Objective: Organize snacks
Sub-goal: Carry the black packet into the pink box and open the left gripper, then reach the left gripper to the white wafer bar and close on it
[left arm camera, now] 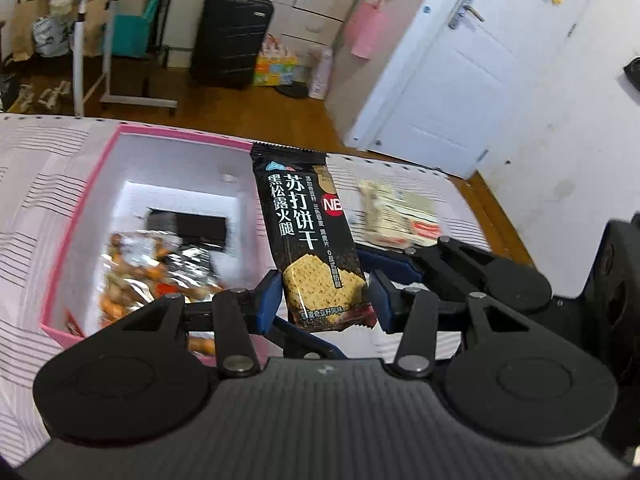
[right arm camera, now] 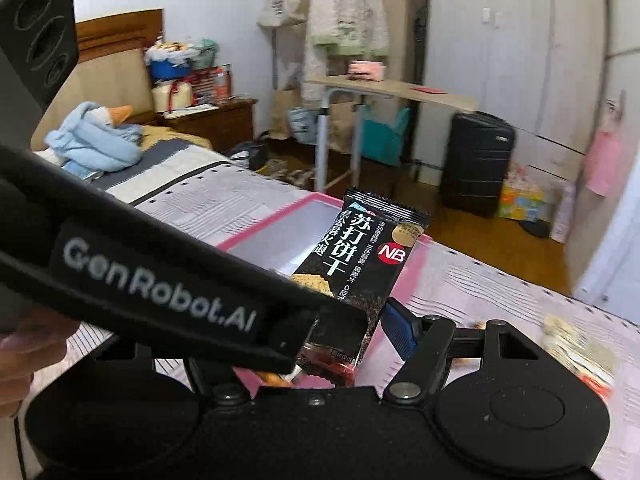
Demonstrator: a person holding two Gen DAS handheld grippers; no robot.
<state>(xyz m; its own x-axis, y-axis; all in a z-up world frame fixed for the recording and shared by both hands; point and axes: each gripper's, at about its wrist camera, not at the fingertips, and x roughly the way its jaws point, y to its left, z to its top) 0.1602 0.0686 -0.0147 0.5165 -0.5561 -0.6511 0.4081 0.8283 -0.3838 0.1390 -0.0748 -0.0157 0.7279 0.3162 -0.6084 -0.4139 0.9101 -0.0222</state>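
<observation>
Striped bedspread (left arm camera: 28,184), cracker packet (left arm camera: 310,236) between left fingers (left arm camera: 269,300)

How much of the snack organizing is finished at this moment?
Done: some snack packets already lie in the pink box. In hand: the left claw holds a black cracker packet near the box. Left: a pale packet lies on the bed.

left gripper (left arm camera: 324,300): pitched downward, blue pads closed on a black packet pointing to 12 o'clock | right gripper (right arm camera: 340,320): jaws parted (left finger hidden), grip unclear | hand (right arm camera: 24,356) at 9 o'clock
</observation>
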